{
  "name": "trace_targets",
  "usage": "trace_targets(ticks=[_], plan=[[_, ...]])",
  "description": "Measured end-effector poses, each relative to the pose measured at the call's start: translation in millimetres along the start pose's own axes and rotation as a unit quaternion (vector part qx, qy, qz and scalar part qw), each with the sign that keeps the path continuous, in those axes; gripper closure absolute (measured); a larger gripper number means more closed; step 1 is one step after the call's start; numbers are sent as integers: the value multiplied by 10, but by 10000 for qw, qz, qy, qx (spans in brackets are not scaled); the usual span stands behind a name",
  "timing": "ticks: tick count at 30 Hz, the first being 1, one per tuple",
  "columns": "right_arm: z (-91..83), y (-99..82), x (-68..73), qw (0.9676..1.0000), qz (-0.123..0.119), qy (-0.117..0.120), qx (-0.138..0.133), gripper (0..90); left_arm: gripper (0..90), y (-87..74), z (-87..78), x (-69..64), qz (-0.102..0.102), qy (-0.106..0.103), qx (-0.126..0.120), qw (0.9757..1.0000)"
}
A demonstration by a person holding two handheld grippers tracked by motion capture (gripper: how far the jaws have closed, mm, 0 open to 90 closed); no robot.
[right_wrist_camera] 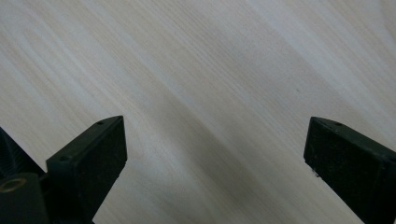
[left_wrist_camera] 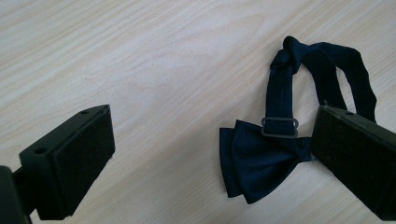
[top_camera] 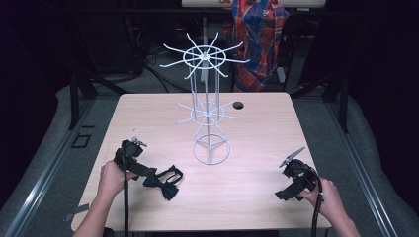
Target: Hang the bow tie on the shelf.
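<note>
Dark bow tie (left_wrist_camera: 261, 163) lies flat on the wooden table (top_camera: 257, 197), near the front left corner, just ahead of the left gripper (left_wrist_camera: 212, 154). Its strap loop (left_wrist_camera: 322, 60) trails away from the knot, with a small metal slider (left_wrist_camera: 279, 127) where the strap meets the bow.

Left gripper: jaws spread wide, nothing between the pads. The bow sits beside the right-hand jaw in the left gripper view; whether that jaw touches the cloth or merely overlaps it I cannot tell from this angle.

Right gripper (top_camera: 292, 185): held low over bare wood at the front right, jaws likewise wide apart and empty, well clear of the tie.

White wire rack (top_camera: 210, 106) stands mid-table, two tiers of spoked hooks on a ring base. Likely the hanging place, judging by the layout.

Handling: the tie looks light, soft and limp. It should sag and fold once lifted and may slide on the smooth top when nudged. Best hold is probably the strap, near the slider or at the loop's far bend, so the loop hangs open for a hook. Pinching the bow itself would crush its shape.
</note>
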State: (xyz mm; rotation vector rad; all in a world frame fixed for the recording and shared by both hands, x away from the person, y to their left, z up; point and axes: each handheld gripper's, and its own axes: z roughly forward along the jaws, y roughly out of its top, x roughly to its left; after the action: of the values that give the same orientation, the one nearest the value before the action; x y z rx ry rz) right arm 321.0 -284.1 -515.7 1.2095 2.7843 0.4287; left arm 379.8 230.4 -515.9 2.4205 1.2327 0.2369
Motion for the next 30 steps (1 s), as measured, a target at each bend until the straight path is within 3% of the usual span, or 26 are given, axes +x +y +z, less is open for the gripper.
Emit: trace_targets(ticks=[7, 14, 20, 23, 25, 30], plan=[[18, 10, 10, 9999, -16, 63, 83, 69, 1, 16, 20, -44, 199, -86, 62, 9997], [41, 15, 21, 9998, -18, 117, 184, 86, 1, 17, 30, -56, 210, -162, 115, 9996], [40, 22, 27, 9997, -54, 110, 198, 87, 3, 38, 53, -95, 342, -180, 161, 9991], [38, 29, 16, 9995, -115, 127, 273, 89, 95, 49, 94, -143, 492, -145, 297, 9982], [52, 26, 22, 9995, -58, 160, 254, 89, 142, 53, 118, -161, 519, -232, 350, 9978], [74, 33, 30, 9995, -41, 192, 261, 92, 267, 89, 153, -229, 693, -343, 317, 9965]])
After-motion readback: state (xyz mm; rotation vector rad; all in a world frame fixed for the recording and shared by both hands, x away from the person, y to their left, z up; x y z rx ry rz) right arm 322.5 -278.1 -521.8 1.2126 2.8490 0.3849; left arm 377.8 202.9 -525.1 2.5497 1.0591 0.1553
